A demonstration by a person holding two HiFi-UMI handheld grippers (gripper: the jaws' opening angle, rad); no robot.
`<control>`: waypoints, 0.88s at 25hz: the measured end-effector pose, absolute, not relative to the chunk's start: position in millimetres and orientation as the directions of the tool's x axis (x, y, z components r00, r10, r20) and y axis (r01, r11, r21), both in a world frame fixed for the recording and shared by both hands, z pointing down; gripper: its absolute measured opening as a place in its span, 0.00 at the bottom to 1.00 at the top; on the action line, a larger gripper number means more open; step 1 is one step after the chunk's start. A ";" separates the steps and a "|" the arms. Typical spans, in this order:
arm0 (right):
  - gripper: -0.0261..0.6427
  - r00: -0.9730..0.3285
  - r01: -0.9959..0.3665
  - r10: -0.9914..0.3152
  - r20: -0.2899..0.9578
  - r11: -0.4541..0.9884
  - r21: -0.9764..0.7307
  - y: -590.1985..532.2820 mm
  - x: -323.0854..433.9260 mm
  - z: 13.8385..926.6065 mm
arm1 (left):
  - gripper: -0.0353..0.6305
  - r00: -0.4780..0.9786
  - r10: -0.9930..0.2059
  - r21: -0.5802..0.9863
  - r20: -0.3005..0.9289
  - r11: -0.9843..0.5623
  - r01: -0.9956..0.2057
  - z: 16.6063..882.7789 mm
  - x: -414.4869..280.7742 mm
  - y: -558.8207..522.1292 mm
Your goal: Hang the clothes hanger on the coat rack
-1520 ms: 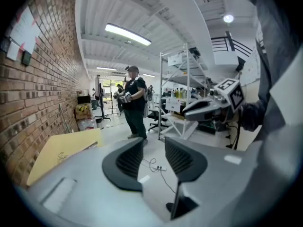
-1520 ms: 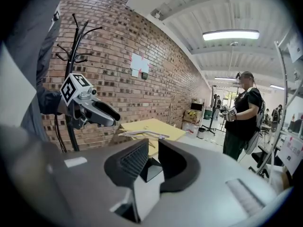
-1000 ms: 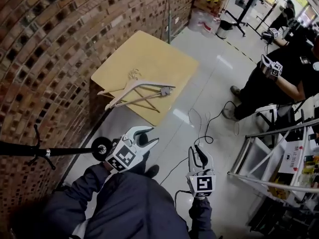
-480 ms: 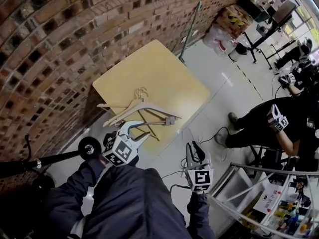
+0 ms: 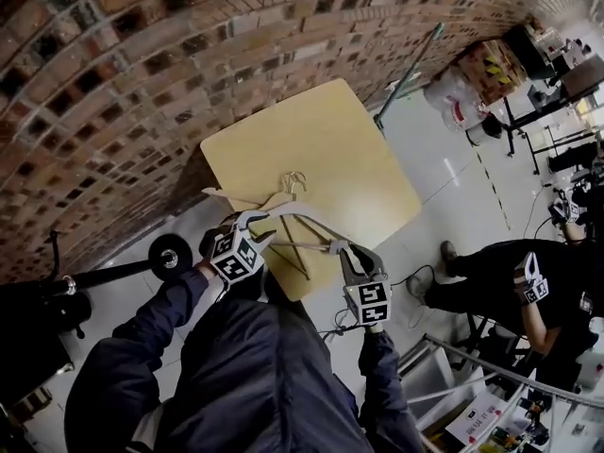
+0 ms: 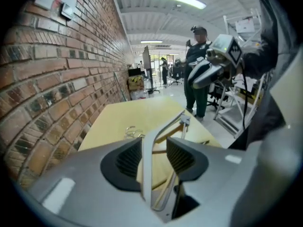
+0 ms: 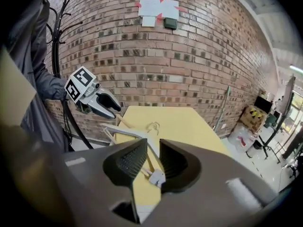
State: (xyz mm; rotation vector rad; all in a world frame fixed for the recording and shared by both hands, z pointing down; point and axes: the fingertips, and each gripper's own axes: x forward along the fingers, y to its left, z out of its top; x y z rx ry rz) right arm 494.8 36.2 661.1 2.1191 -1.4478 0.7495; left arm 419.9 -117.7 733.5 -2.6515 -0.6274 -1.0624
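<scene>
Pale wooden clothes hangers [image 5: 288, 213] lie stacked at the near edge of a yellow table [image 5: 311, 130], metal hooks [image 5: 294, 182] pointing toward the brick wall. My left gripper [image 5: 253, 225] is open at their left part; in the left gripper view [image 6: 154, 144] a white hanger arm [image 6: 166, 126] runs between its jaws with gaps on both sides. My right gripper [image 5: 347, 251] is open over the right end; in the right gripper view [image 7: 152, 148] the hanger's end clip [image 7: 156, 176] lies just beyond its jaws. The black coat rack [image 5: 104, 275] stands left of the table, its top hooks [image 7: 57, 18] against the wall.
A brick wall [image 5: 113, 83] runs behind the table. The rack's round base [image 5: 170, 253] sits on the floor near my left arm. A person in black [image 5: 510, 291] holding grippers stands to the right, beside a metal shelf [image 5: 472, 385]. Cables [image 5: 406, 281] lie on the floor.
Both grippers have moved forward from over the floor to the hangers on the table. The left one's jaws now straddle a hanger arm; the right one has reached the clip end.
</scene>
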 end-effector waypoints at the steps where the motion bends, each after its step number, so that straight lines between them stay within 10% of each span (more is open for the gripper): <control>1: 0.17 0.283 -0.943 -0.683 0.673 -0.325 0.066 33.2 498.3 666.6 | 0.31 0.634 0.290 -0.044 0.717 -0.888 0.457 747.0 421.8 -122.5; 22: 0.16 0.292 -0.936 -0.651 0.701 -0.343 0.072 44.2 519.6 659.5 | 0.23 0.449 0.106 -0.165 0.887 -0.836 0.523 883.3 443.5 -140.2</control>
